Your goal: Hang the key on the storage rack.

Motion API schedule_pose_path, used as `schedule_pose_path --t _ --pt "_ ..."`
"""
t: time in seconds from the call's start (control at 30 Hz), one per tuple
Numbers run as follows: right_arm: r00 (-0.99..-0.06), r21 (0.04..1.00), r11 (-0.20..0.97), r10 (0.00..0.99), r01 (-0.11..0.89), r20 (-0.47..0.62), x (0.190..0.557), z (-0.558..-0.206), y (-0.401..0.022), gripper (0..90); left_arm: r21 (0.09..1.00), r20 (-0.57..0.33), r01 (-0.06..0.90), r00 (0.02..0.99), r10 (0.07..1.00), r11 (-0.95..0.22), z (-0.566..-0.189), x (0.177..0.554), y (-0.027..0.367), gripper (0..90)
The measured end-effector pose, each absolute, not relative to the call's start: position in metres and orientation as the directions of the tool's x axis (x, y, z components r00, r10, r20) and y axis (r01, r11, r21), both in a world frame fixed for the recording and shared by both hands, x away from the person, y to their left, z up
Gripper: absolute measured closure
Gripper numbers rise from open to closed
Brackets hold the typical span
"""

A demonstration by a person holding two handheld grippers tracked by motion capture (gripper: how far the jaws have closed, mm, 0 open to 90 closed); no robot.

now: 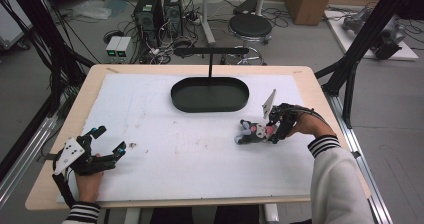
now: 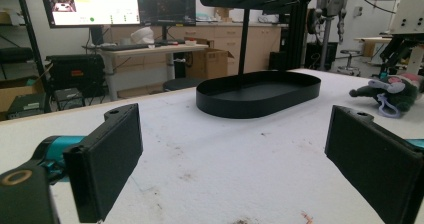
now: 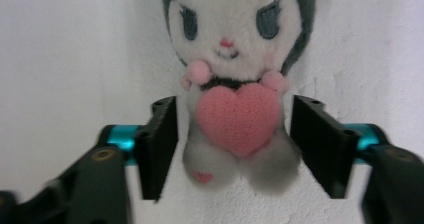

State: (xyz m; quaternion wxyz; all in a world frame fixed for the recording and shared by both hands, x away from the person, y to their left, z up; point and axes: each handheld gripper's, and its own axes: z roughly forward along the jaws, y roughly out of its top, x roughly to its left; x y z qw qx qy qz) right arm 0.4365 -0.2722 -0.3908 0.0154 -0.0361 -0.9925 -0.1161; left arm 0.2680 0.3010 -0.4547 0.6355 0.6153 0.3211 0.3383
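Note:
A small plush toy (image 1: 251,133) with a white face, dark grey hood and pink heart lies on the white mat (image 1: 165,169) at the right. My right gripper (image 1: 274,130) is down over it. In the right gripper view the plush toy (image 3: 227,44) lies between the two black pads (image 3: 161,144), which flank its body closely without visibly squeezing it. My left gripper (image 1: 111,140) rests near the front left of the table, wide open with nothing in it. In the left gripper view the left gripper (image 2: 235,154) looks across the mat toward the plush toy (image 2: 392,91) far off at right.
A black oval tray (image 1: 210,109) with an upright post and crossbar (image 1: 210,50) stands at the back middle of the mat; its wall (image 2: 260,104) is also in the left gripper view. Small brown specks (image 1: 133,145) dot the mat. Computers, cables and a stool are on the floor beyond the table.

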Motion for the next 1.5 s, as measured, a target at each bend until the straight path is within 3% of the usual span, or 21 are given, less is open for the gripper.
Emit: schedule_pose_path --t 0.2,0.7,1.5 --pt "-0.997 0.227 0.971 0.066 0.074 0.043 0.437 -0.39 -0.272 52.1 0.999 0.008 -0.034 0.565 0.825 0.013 -0.455 0.268 0.301 8.8" --pt "-0.994 0.27 0.957 0.103 0.111 0.044 0.438 -0.386 -0.273 55.2 0.999 0.008 -0.035 0.565 0.825 0.015 -0.455 0.268 0.301 8.8" --pt "-0.936 0.568 0.754 0.34 0.33 0.091 0.437 -0.352 -0.281 55.5 0.999 0.007 -0.03 0.565 0.825 0.012 -0.454 0.268 0.301 8.8"
